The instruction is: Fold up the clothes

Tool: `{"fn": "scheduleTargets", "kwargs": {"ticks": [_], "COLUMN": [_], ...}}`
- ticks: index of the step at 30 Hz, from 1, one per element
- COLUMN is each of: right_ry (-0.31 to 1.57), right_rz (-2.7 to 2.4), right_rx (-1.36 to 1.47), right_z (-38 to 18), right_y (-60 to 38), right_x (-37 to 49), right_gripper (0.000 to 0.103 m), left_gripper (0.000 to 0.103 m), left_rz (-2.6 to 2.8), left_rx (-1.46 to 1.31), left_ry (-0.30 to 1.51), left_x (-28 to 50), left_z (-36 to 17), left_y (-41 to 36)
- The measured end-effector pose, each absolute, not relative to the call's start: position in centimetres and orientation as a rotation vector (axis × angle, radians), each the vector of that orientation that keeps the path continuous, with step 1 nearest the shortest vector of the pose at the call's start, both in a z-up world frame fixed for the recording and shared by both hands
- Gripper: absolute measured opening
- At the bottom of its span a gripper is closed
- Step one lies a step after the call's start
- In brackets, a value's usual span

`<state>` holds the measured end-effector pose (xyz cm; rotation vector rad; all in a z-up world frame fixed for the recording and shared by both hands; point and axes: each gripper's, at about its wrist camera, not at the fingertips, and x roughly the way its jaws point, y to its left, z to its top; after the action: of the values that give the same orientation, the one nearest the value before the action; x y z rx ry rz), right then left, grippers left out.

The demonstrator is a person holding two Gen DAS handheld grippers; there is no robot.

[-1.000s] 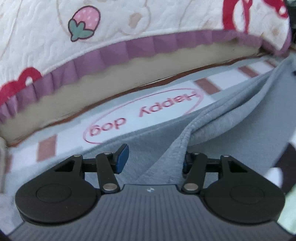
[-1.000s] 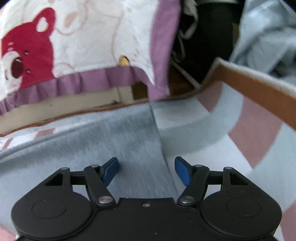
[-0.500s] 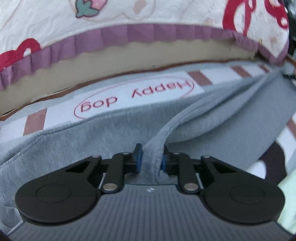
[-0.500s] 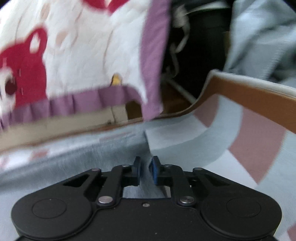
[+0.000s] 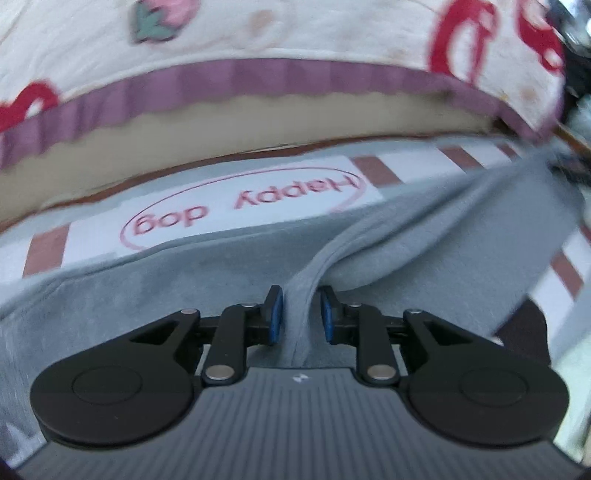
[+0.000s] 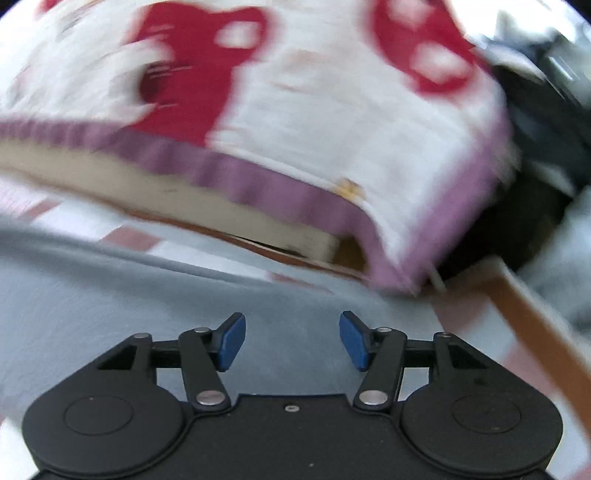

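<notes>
My left gripper (image 5: 298, 314) has its blue pads (image 5: 275, 317) drawn in close on either side of a raised ridge of the grey garment (image 5: 424, 254); the fold stands between the pads, but a thin gap shows on each side and I cannot tell whether they are actually pinching it. From that ridge the cloth runs up and away to the right in one long crease, with flatter grey fabric spread to the left. The garment lies on a blanket (image 5: 229, 210) patterned in white and brownish-pink blocks, bearing a pink oval with the words "Happy dog" seen upside down. Beyond it is a white quilt (image 5: 332, 33) with red figures, a strawberry motif and a purple ruffled hem.

My right gripper (image 6: 291, 341) is spread wide, both blue pads (image 6: 231, 341) well apart and holding nothing, hovering over smooth grey fabric (image 6: 92, 295). This view is heavily blurred. The quilt's corner (image 6: 391, 269) hangs just ahead, a brown edge (image 6: 524, 306) to the right
</notes>
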<state>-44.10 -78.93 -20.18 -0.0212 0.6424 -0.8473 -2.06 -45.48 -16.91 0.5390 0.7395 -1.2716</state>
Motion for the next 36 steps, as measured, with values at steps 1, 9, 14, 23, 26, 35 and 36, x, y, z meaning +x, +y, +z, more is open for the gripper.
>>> {"fn": "scheduleTargets", "kwargs": {"ticks": [1, 9, 14, 23, 26, 35, 36], "right_ry": [0.662, 0.804, 0.882, 0.936, 0.952, 0.953, 0.956], "right_rz": [-0.791, -0.348, -0.234, -0.132, -0.134, -0.192, -0.204], "right_rx": [-0.054, -0.309, -0.417, -0.412, -0.347, -0.281, -0.281], "right_z": [-20.1, -19.7, -20.7, -20.3, -20.2, -20.1, -20.2], "right_y": [-78.5, -75.4, -74.8, -75.2, -76.3, -76.9, -77.0], "right_x": [-42.8, -32.5, -29.7, -29.7, -30.5, -32.8, -33.0], "right_gripper": [0.062, 0.064, 0.064, 0.063, 0.059, 0.016, 0.020], "left_gripper": [0.037, 0.008, 0.007, 0.007, 0.007, 0.006, 0.006], "left_rz": [-1.281, -1.293, -1.435, -1.490, -1.495, -1.422, -1.419], "left_rx": [0.579, 0.626, 0.533, 0.499, 0.485, 0.395, 0.396], "left_ry": [0.725, 0.655, 0.608, 0.593, 0.579, 0.587, 0.584], "left_x": [-2.7, -3.8, -4.2, -6.4, -6.1, -5.4, -5.3], "left_z": [-17.1, -17.3, -14.5, -13.2, -12.5, -12.4, -12.4], "left_y": [-45.7, -47.6, -43.6, -40.9, -40.5, -39.1, -39.1]}}
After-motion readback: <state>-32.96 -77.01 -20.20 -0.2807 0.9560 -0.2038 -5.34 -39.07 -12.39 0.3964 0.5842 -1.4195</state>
